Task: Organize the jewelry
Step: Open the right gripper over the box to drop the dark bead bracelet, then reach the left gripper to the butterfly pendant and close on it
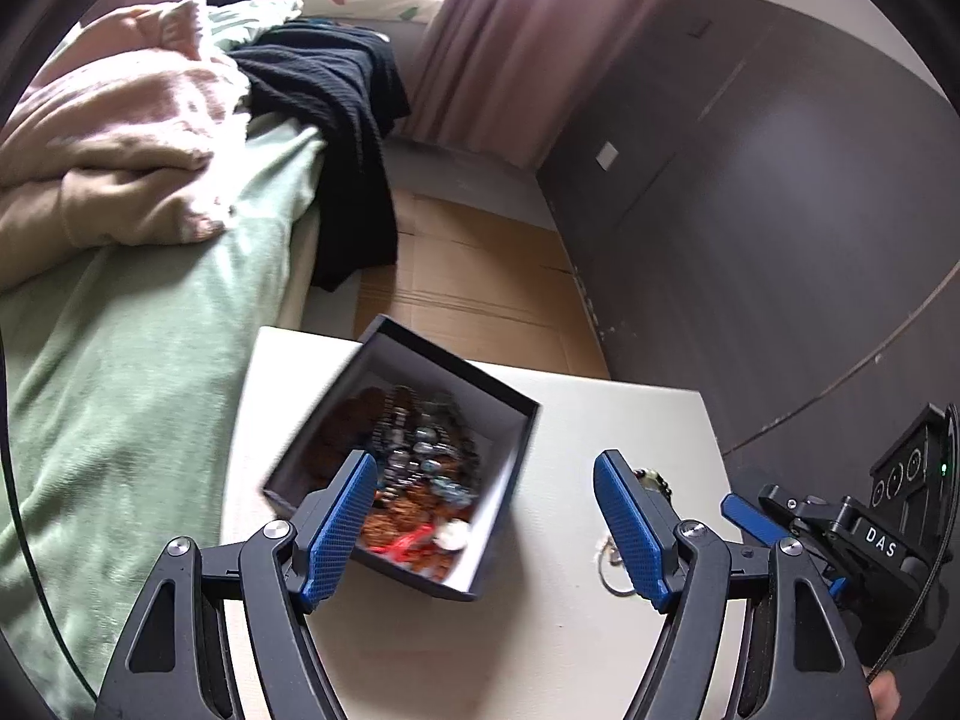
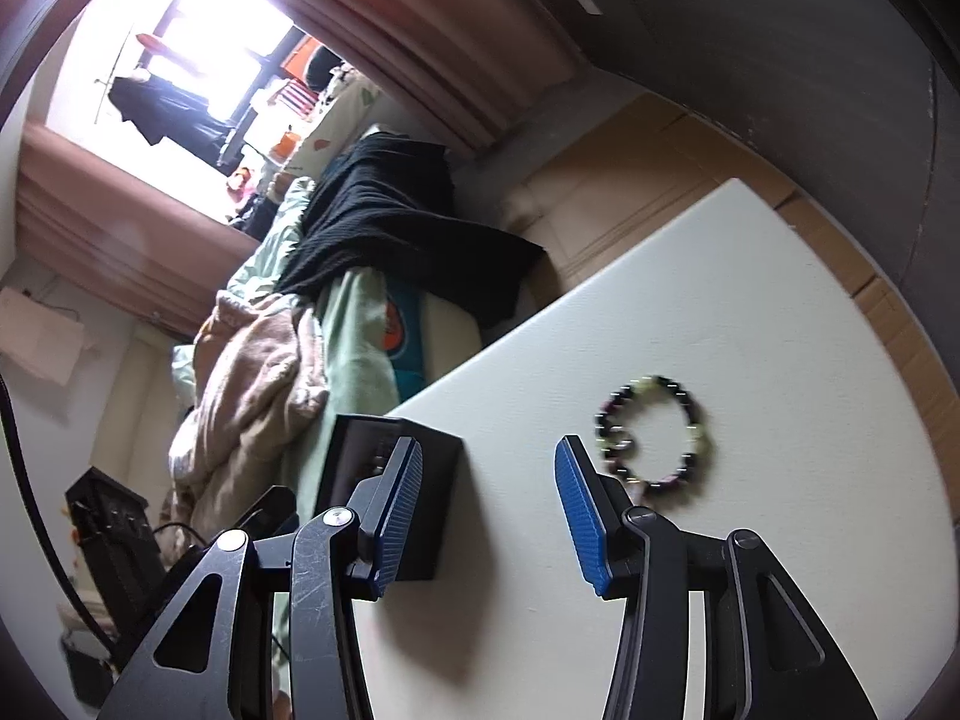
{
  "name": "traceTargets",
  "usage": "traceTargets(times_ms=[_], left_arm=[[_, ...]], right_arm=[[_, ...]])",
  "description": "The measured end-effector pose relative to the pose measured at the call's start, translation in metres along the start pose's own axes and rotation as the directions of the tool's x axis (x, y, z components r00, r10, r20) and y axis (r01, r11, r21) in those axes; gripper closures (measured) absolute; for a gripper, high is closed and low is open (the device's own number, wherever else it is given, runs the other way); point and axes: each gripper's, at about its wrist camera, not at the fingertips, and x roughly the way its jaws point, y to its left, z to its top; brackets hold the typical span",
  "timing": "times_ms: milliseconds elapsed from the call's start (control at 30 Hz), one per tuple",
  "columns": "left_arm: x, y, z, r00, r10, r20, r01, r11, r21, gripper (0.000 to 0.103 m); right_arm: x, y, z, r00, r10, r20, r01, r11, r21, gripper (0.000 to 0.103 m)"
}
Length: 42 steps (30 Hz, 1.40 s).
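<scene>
A bed (image 1: 138,348) with a green sheet, a pinkish blanket (image 1: 114,138) and a black knit garment (image 1: 336,120) runs along the left side, reaching far back toward the curtain. Near it, to the right, stands a white tabletop (image 1: 540,648).

On the left part of the tabletop sits a dark open box (image 1: 510,516) with white inner walls, turned at an angle. It is heaped with jewelry (image 1: 420,468): beaded bracelets in grey, brown and blue tones, with something red and a pale round piece at its near corner.

To the right of the box, well apart from it, a beaded bracelet (image 2: 654,432) of dark and yellowish beads lies flat on the tabletop.

The left gripper (image 1: 483,534) hovers over the box's near right side, fingers spread wide, holding nothing. The right gripper (image 2: 489,510) has its fingers apart with nothing between them, the bracelet just beyond its right finger.
</scene>
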Motion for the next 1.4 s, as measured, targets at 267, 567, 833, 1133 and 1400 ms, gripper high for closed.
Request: traceTargets(times_ms=[267,567,833,1133,1400], left_arm=[[0.016,-0.039,-0.012,1.0,0.006,-0.026,-0.004,0.996,0.094,0.028],[0.045,-0.08,-0.03,0.996,0.038,-0.086,-0.02,0.979,0.202,0.028],[0.08,-0.11,-0.047,0.988,0.067,-0.137,-0.026,0.96,0.279,0.028],[0.114,-0.13,-0.069,0.978,0.123,-0.167,-0.055,0.93,0.364,0.028],[0.126,-0.134,-0.08,0.977,0.158,-0.143,-0.091,0.915,0.393,0.034]], right_arm=[[-0.016,-0.036,0.007,0.998,-0.049,-0.035,0.051,0.997,0.054,0.023],[-0.029,-0.06,0.012,0.997,-0.061,-0.055,0.066,0.993,0.096,0.009],[-0.034,-0.088,0.018,0.994,-0.097,-0.058,0.106,0.978,0.182,0.009],[-0.041,-0.097,0.025,0.991,-0.124,-0.054,0.132,0.975,0.181,0.009],[-0.042,-0.104,0.025,0.99,-0.129,-0.062,0.139,0.971,0.196,0.009]])
